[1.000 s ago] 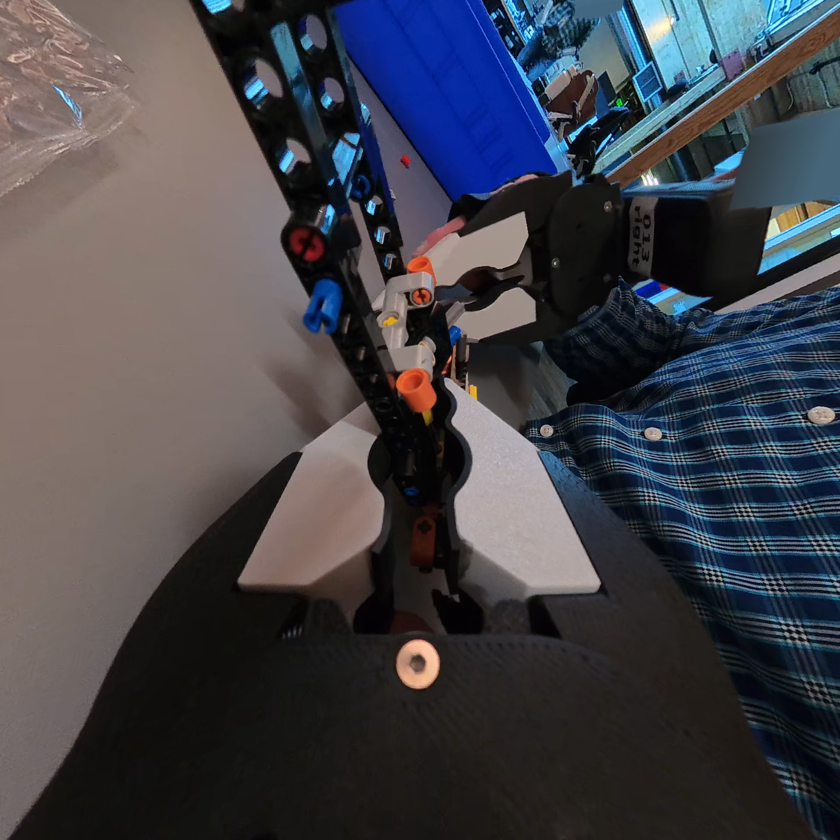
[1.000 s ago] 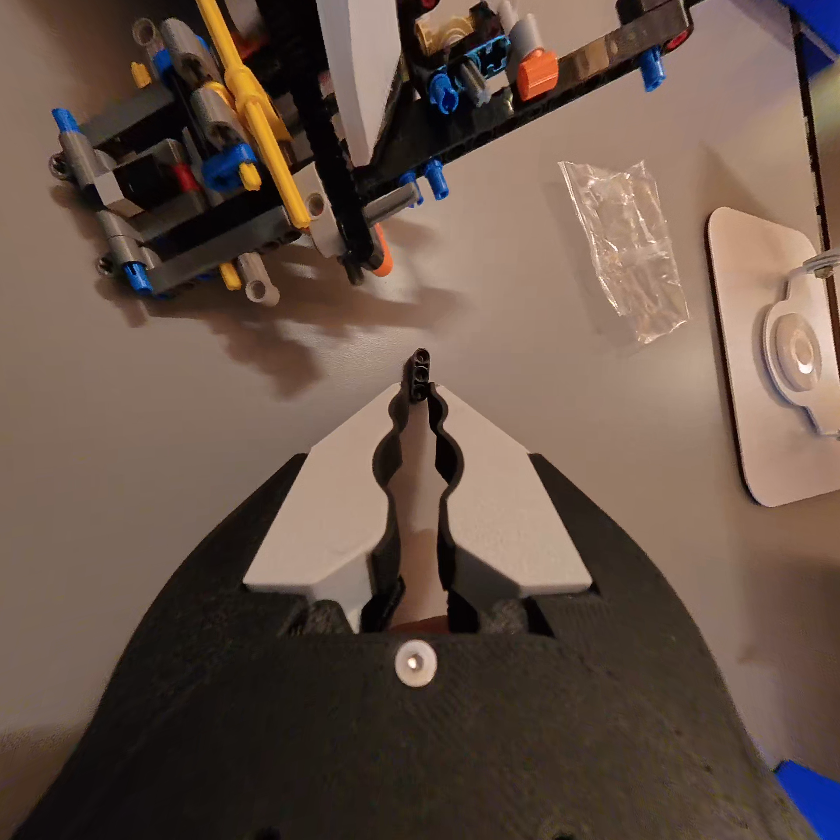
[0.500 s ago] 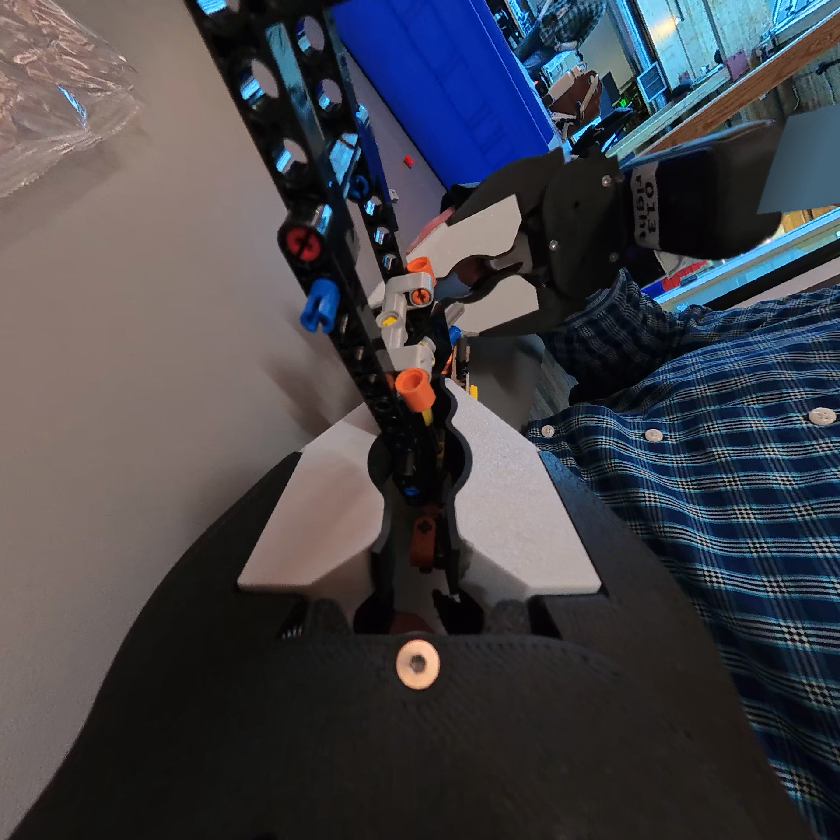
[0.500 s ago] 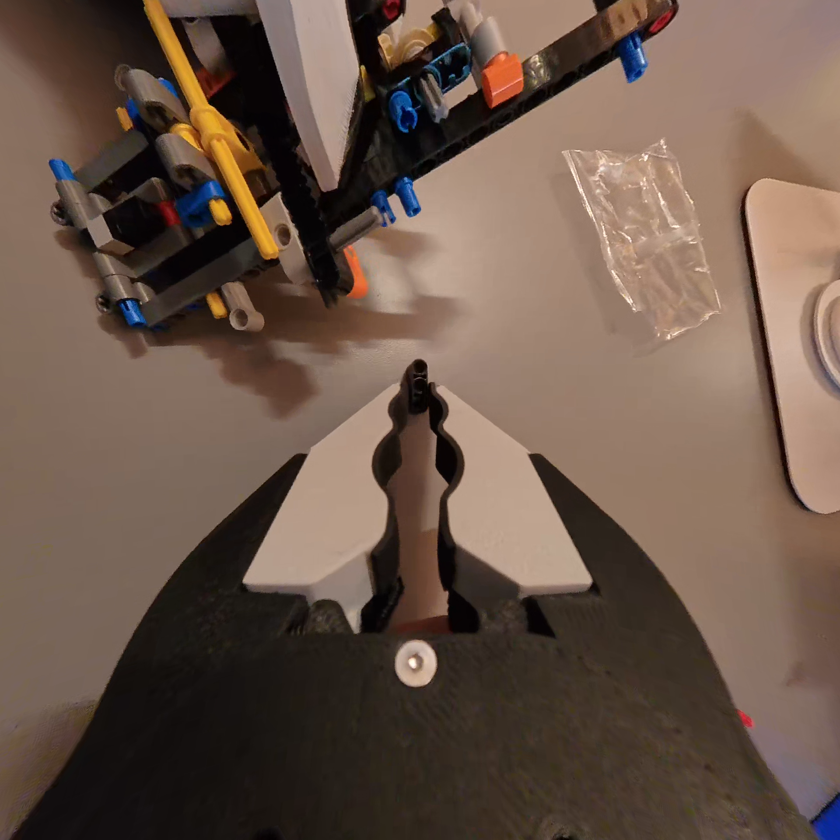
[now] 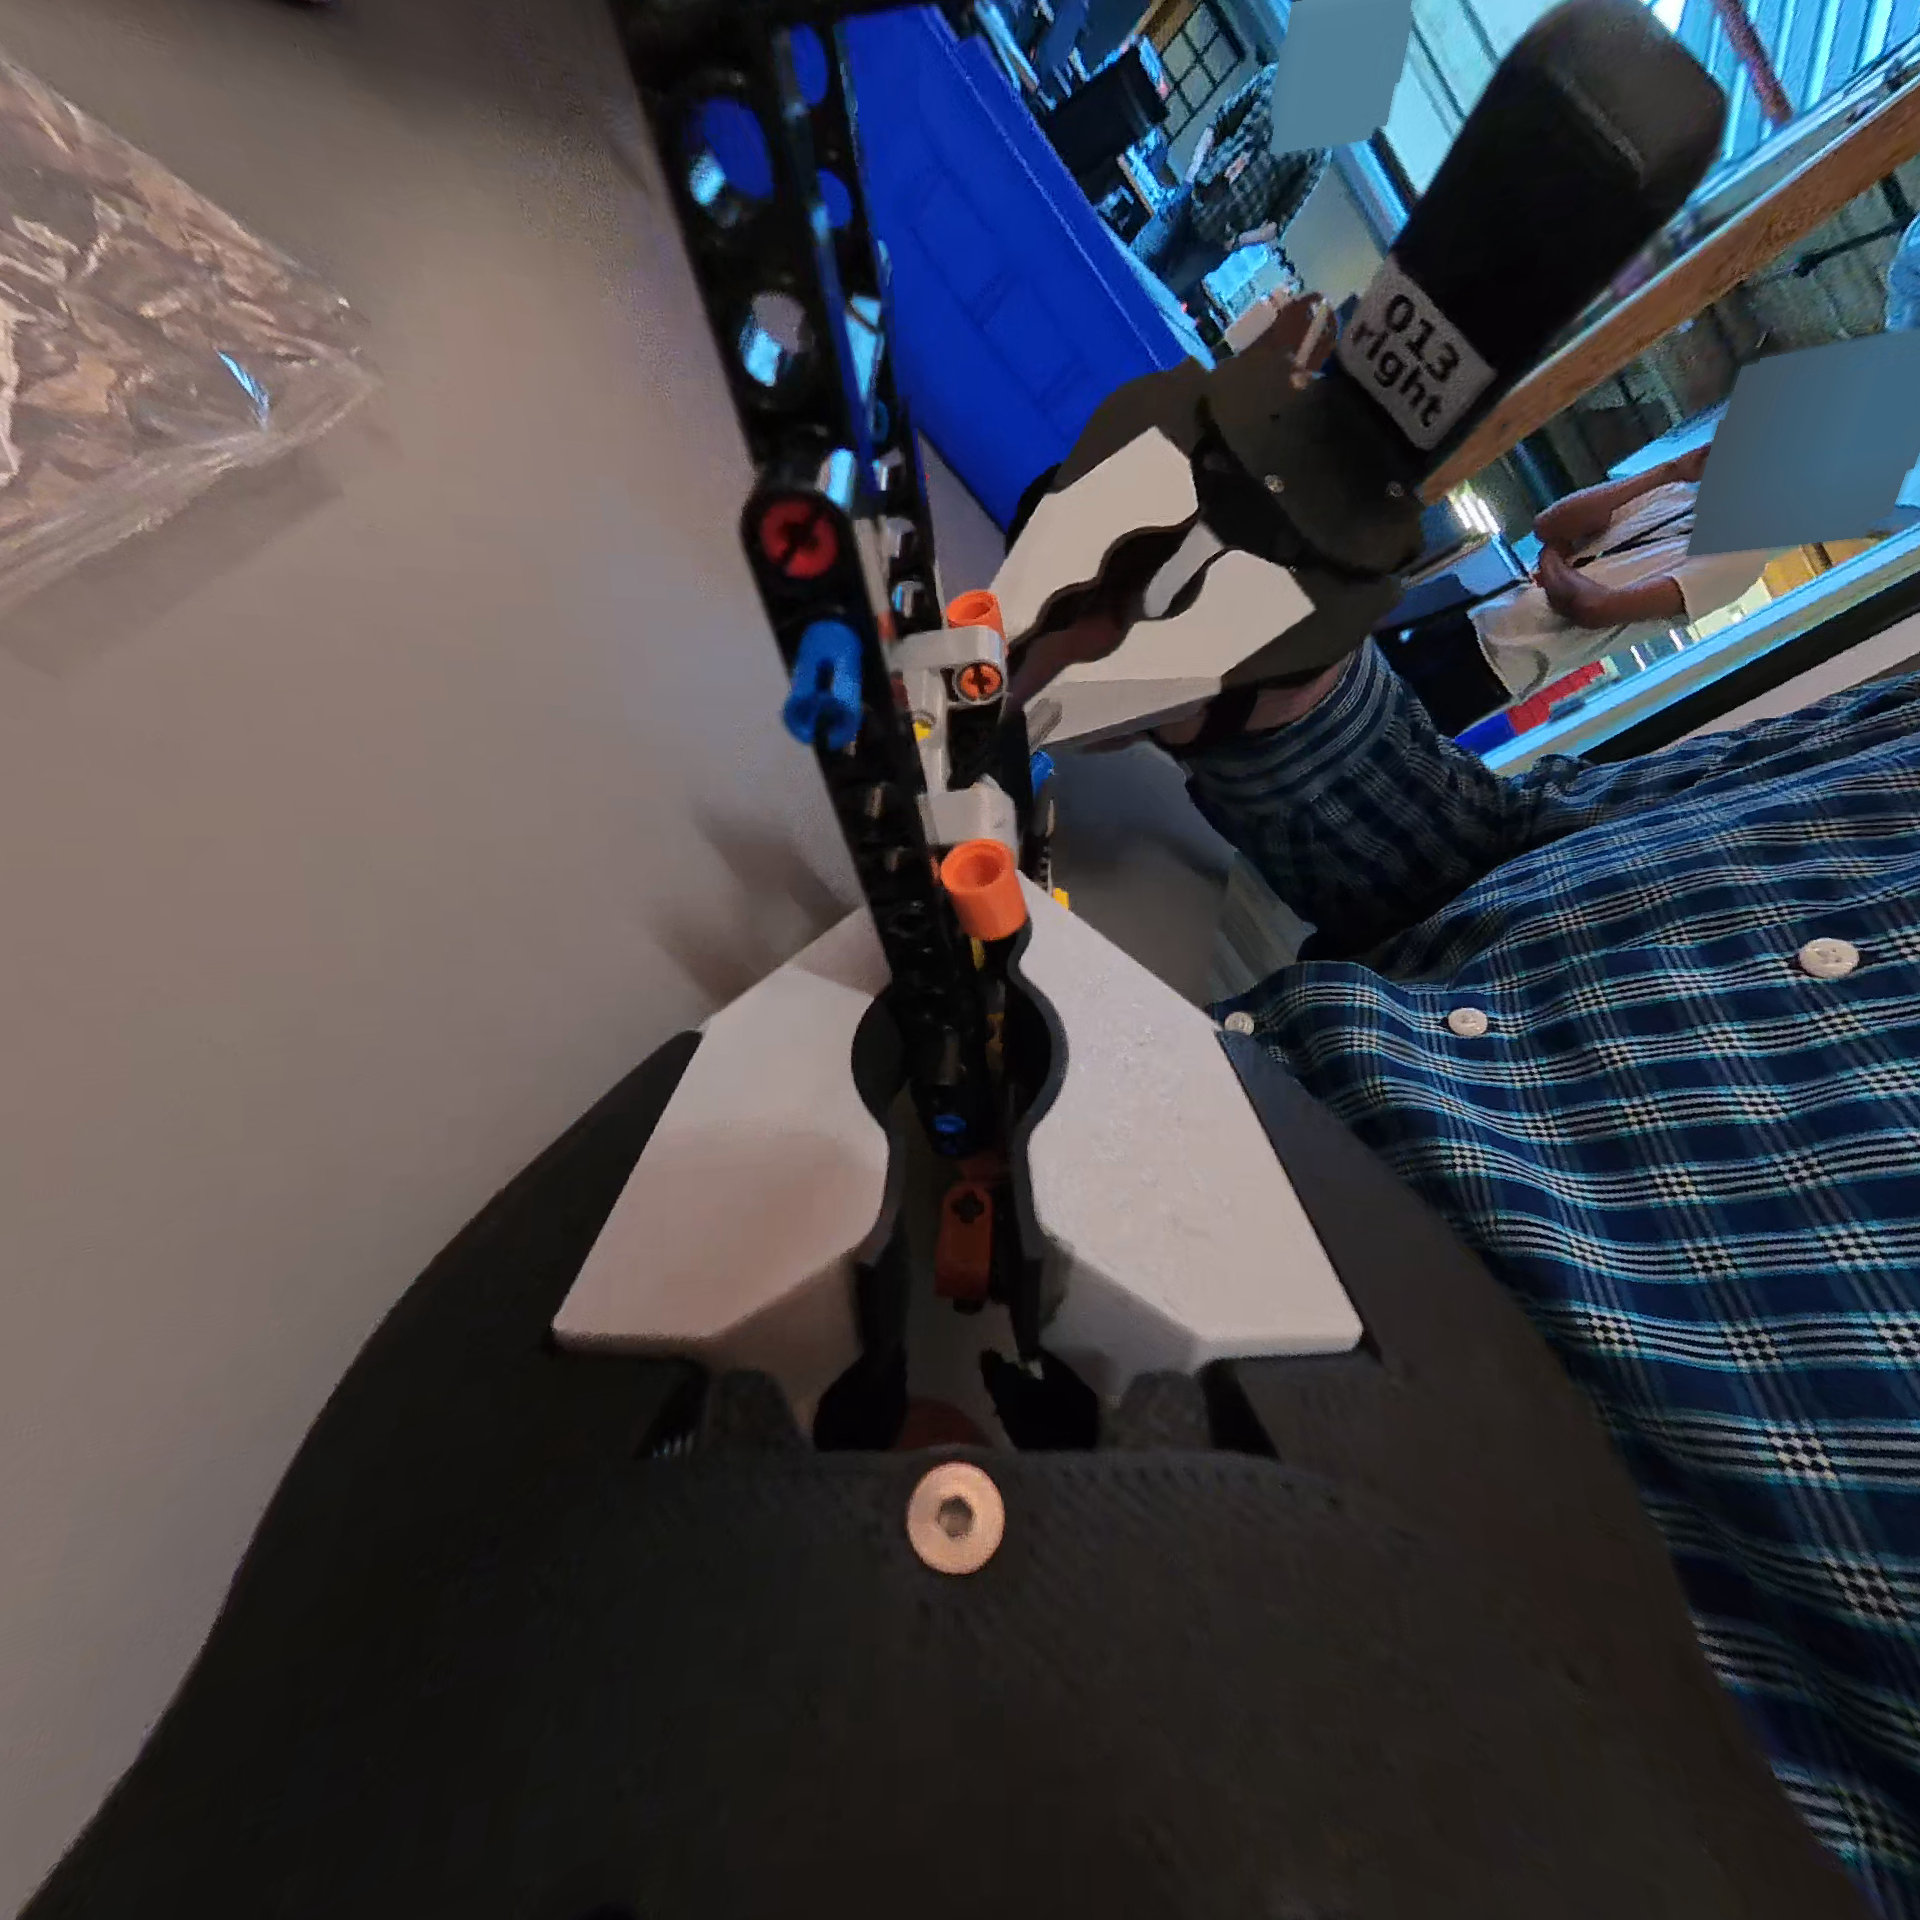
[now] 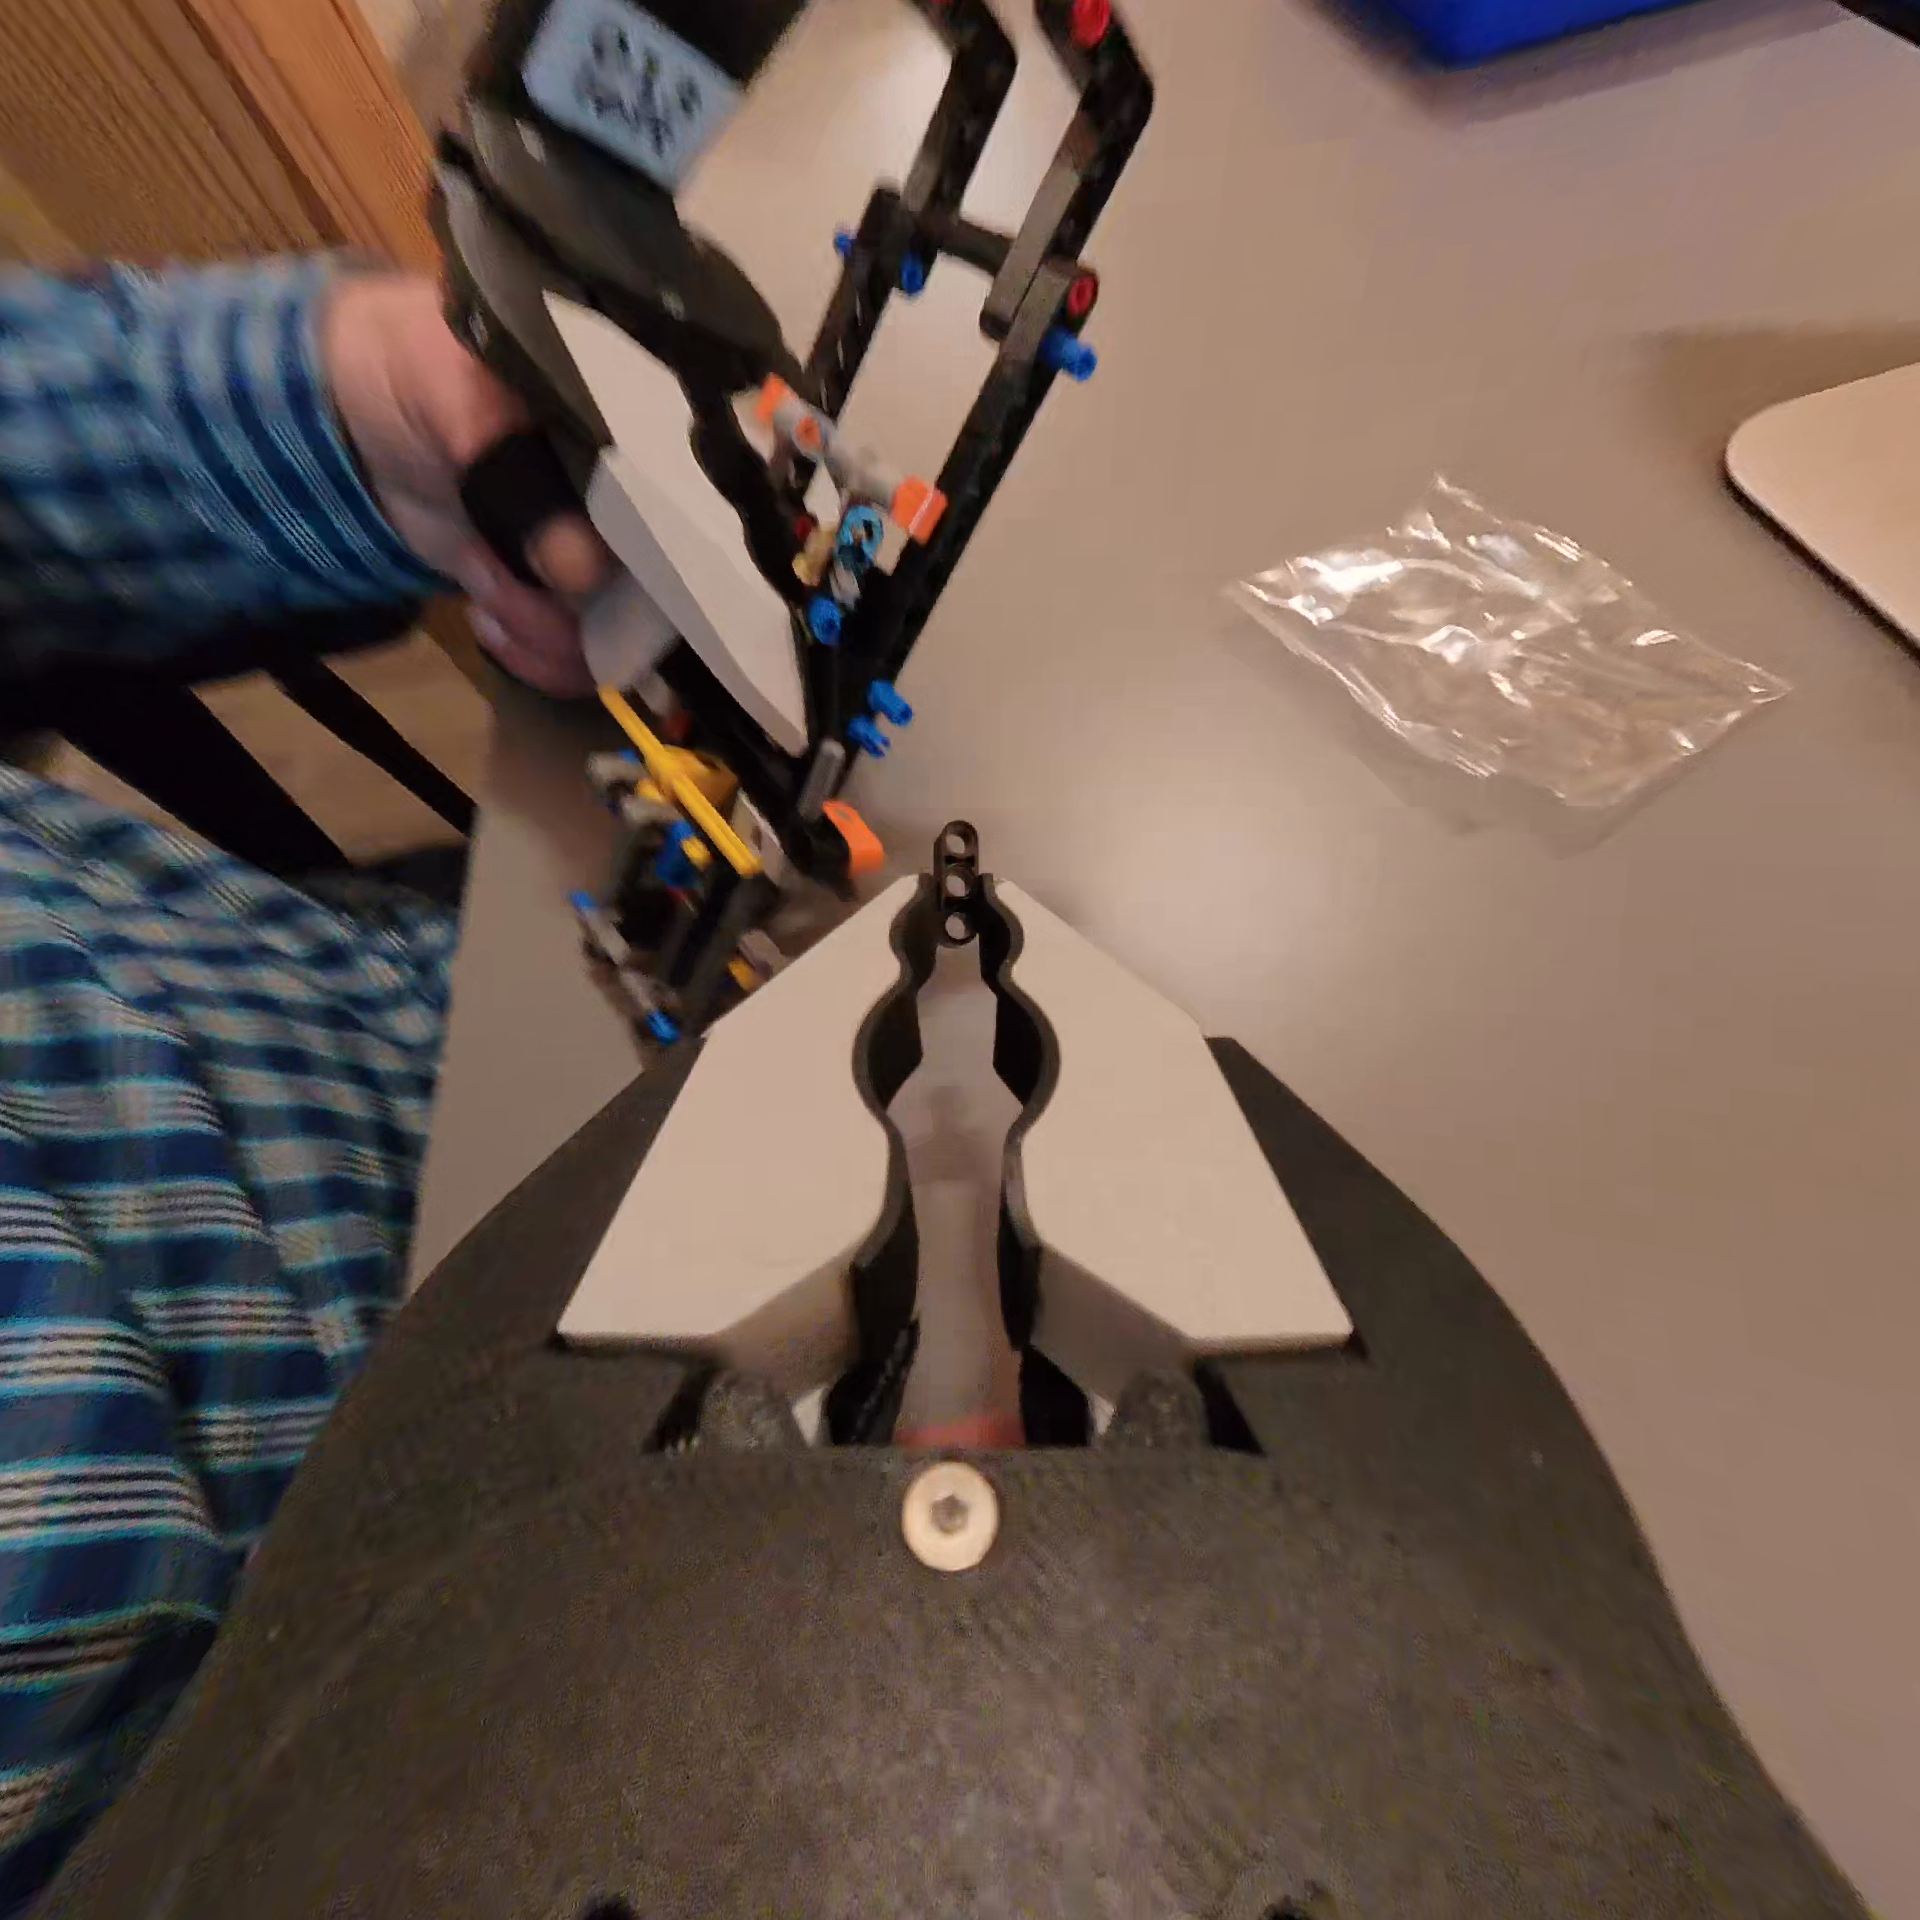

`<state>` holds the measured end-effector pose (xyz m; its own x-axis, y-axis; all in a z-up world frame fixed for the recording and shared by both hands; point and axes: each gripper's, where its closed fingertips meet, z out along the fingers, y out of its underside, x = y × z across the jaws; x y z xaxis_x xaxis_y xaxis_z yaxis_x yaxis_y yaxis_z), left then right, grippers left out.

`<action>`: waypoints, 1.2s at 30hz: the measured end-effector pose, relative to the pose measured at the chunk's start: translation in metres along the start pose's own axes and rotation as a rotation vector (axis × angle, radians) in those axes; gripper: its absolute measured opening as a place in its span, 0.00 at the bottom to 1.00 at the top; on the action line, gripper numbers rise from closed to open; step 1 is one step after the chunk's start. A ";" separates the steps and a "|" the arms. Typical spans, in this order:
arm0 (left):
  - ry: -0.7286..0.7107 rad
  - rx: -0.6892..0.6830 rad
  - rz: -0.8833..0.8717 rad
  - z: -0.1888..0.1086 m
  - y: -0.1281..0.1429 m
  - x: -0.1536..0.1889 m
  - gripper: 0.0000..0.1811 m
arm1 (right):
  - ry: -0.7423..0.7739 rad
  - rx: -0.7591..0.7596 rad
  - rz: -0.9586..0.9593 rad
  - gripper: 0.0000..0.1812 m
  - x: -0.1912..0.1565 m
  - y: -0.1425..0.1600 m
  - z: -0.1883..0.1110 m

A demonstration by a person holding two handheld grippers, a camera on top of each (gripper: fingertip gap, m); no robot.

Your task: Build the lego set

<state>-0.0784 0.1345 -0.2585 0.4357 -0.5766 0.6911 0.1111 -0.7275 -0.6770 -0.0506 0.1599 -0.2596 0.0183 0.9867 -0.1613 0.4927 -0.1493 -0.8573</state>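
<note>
Since the earlier frame the right gripper [image 6: 957, 902] has swung round, so the person's plaid sleeve [image 6: 156, 436] now shows at its left. Its white wedge fingers [image 6: 1122, 1122], edged with wavy black pads, are closed on a small black beam [image 6: 957, 883] with round holes, which juts just past their tips. The left gripper [image 5: 961, 971] has its fingers clamped on the lego frame [image 5: 821, 582], a long glossy black perforated beam studded with blue pins, orange bushes and grey connectors, held tilted above the surface [image 6: 1351, 1039]. That surface is matte grey-beige; a crinkled clear plastic bag [image 6: 1496, 644] lies on it. A blue bin [image 5: 987, 260] stands behind.
</note>
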 end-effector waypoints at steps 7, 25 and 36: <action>0.013 0.028 0.035 -0.003 -0.001 0.005 0.03 | -0.143 0.159 0.242 0.03 -0.009 -0.022 0.009; 0.084 0.117 0.026 -0.008 -0.014 0.014 0.03 | -0.348 0.391 0.560 0.02 -0.011 -0.049 0.012; 0.111 0.151 -0.005 -0.008 -0.019 0.017 0.03 | -0.383 0.418 0.575 0.03 -0.013 -0.053 0.010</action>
<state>-0.0808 0.1355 -0.2320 0.3345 -0.6170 0.7123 0.2489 -0.6712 -0.6983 -0.0858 0.1540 -0.2172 -0.1665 0.6689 -0.7244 0.1292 -0.7135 -0.6886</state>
